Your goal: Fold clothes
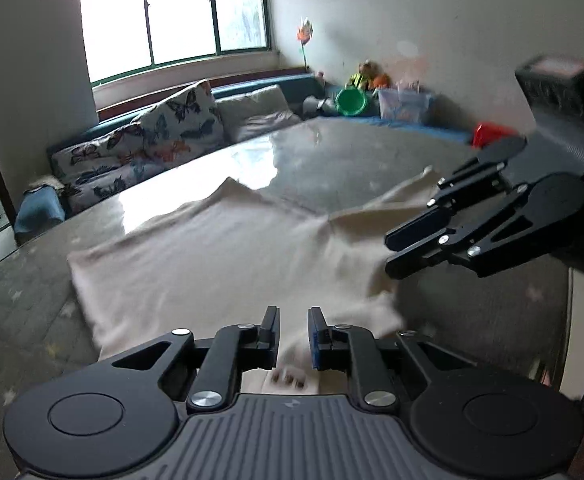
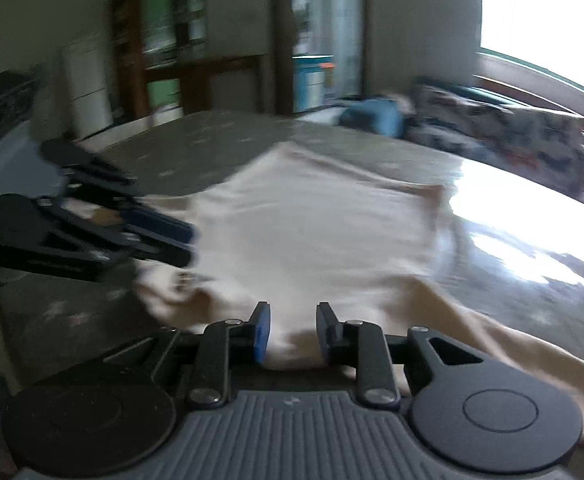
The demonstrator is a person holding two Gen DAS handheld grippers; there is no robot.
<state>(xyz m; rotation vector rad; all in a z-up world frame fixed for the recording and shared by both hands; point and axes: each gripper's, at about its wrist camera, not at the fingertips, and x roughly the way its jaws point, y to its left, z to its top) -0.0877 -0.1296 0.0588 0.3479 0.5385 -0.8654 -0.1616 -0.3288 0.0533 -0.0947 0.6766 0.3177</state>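
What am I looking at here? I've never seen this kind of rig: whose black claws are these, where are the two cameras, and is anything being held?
No robot arm is involved: a person carries a hand-held two-finger gripper in each hand, and each has a fisheye camera looking forward along its fingers. The left wrist view shows the left gripper at the bottom, with the right gripper coming in from the right side. The right wrist view shows the same scene from the other hand, with the left gripper entering from the left side. A beige garment lies spread on a glossy table; cushions sit behind. In each gripper's own view the jaws stand apart with cloth showing in the gap, pads not pressing it, so nothing looks gripped. The pictures are blurred.
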